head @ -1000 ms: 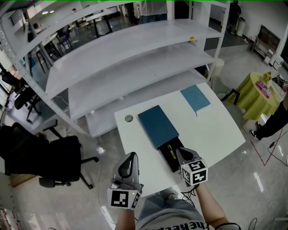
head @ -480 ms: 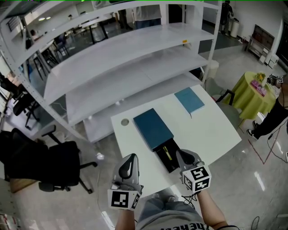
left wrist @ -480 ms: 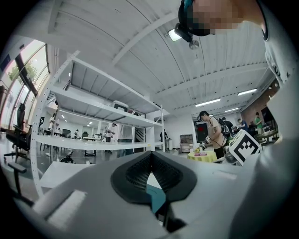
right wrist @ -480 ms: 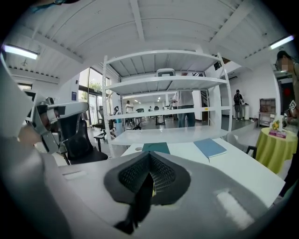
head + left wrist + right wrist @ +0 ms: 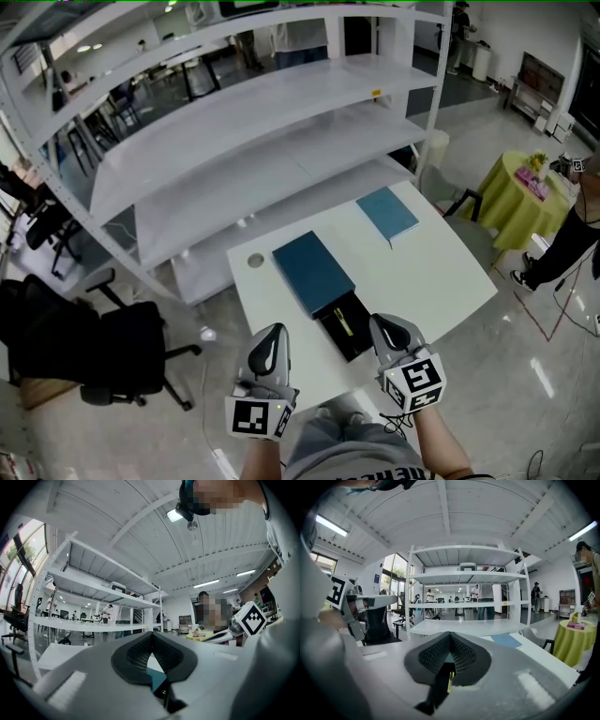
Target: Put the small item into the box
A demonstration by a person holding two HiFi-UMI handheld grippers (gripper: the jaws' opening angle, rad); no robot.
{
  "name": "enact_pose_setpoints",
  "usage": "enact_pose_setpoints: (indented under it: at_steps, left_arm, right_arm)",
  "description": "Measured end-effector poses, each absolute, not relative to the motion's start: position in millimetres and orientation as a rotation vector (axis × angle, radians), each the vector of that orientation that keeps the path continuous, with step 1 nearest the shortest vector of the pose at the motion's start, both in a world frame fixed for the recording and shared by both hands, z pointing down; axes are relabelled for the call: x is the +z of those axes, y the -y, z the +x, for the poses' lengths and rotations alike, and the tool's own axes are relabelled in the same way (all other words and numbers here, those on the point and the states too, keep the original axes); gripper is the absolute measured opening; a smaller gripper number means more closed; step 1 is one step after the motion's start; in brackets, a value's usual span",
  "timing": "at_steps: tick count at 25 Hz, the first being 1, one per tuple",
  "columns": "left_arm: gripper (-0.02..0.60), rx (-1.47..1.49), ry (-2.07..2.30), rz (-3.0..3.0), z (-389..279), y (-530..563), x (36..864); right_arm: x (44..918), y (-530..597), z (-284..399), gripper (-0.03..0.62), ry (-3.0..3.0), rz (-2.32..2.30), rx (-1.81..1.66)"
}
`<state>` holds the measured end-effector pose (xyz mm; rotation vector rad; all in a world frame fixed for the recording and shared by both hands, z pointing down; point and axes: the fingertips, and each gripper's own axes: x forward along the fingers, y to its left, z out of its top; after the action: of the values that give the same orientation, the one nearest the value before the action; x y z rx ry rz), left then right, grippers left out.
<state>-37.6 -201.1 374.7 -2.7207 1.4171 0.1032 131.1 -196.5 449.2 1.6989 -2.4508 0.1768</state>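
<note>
Open hall, glossy pale floor, seen from above in the head view.

1. Black office chair (image 5: 103,347), left edge of frame, standing on the floor, well apart from the table.
2. White shelving rack (image 5: 234,122), three tiers, spanning the upper half of frame, just behind the table.
3. White table (image 5: 441,272), centre to right of frame.
4. Round grommet (image 5: 256,261), at the table's upper left corner.
5. Left gripper (image 5: 272,332), lower centre-left, above the table's near edge. Its own view shows the jaws closed tip to tip (image 5: 151,637), nothing held between the pads.
6. Dark teal lid (image 5: 312,272), flat, laid over the far part of the box.
7. Black box (image 5: 359,330), its near end uncovered, at the table's near edge, between the two grippers.
8. Small item (image 5: 343,323), thin and yellow, lying inside the uncovered part of the box; also seen below the right jaws (image 5: 450,681).
9. Right gripper (image 5: 384,324), lower centre-right, just beside the box. Jaws brought together (image 5: 450,637), gripping nothing.
10. Light blue book (image 5: 387,213), flat, on the table's far right part, apart from the lid.
11. Green-clothed round table (image 5: 520,202), right edge of frame.
12. Person (image 5: 572,234), dark clothing, far right, partly cut off.
</note>
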Motion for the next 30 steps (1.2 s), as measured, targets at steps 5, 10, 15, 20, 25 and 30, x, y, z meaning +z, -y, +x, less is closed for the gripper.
enact_pose_setpoints:
  at_steps: [5, 10, 15, 20, 25, 30]
  left_arm:
    - [0.017, 0.100, -1.407, -2.722, -33.6, 194.9, 374.7]
    - [0.015, 0.100, -1.392, -2.725, -29.2, 188.7, 373.2]
    - [0.015, 0.104, -1.377, -2.726, -24.7, 183.1, 371.0]
    - [0.015, 0.110, -1.365, -2.725, -22.6, 177.3, 368.2]
    - [0.015, 0.118, -1.355, -2.722, -20.5, 171.3, 366.0]
    - [0.015, 0.120, -1.353, -2.724, -21.1, 166.1, 365.3]
  right_arm:
    - [437.8, 187.4, 132.7, 0.002, 2.462, 1.721, 0.133]
    - [424.5, 178.7, 134.4, 0.002, 2.484, 1.746, 0.094]
    - [411.0, 170.0, 137.0, 0.002, 2.506, 1.769, 0.049]
    - [398.8, 161.0, 138.3, 0.002, 2.518, 1.793, -0.004]
    - [387.3, 151.4, 138.1, 0.002, 2.522, 1.807, -0.065]
    - [379.4, 142.4, 137.7, 0.002, 2.538, 1.824, -0.097]
